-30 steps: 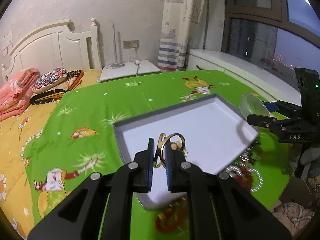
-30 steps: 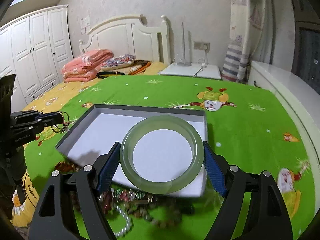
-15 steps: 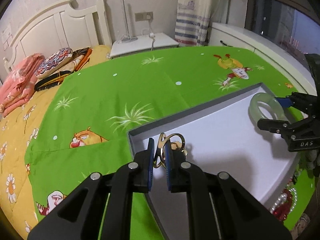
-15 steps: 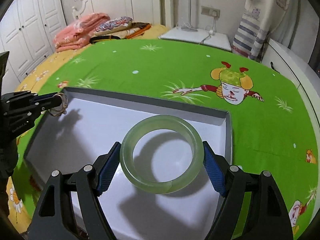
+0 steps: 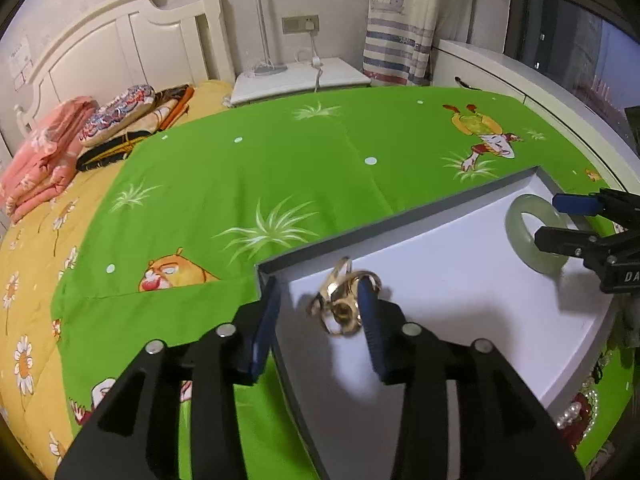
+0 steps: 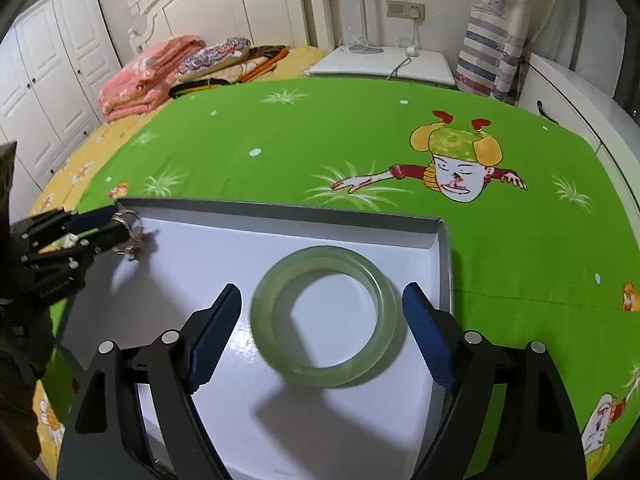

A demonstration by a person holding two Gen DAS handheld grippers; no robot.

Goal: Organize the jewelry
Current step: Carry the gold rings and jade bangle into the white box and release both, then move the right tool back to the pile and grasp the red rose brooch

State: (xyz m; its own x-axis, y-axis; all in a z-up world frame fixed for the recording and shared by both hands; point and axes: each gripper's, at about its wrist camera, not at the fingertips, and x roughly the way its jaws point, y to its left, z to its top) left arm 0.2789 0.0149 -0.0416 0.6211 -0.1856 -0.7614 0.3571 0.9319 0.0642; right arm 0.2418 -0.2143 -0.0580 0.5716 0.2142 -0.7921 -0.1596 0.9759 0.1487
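Both my grippers stand released over the tray (image 6: 360, 216), left gripper (image 5: 320, 312) around gold rings (image 5: 340, 304) at its near-left corner, right gripper (image 6: 322, 316) around the jade bangle (image 6: 324, 316) by its right wall; careless withdrawal could snag either piece.

Two handheld grippers, both matte black plastic. The left gripper (image 5: 318, 312) has angular linkage arms, round silver screw heads and flat dark-blue finger pads (image 5: 370, 328). The right gripper (image 6: 322, 324) matches it, and white letters "DA" mark its body.
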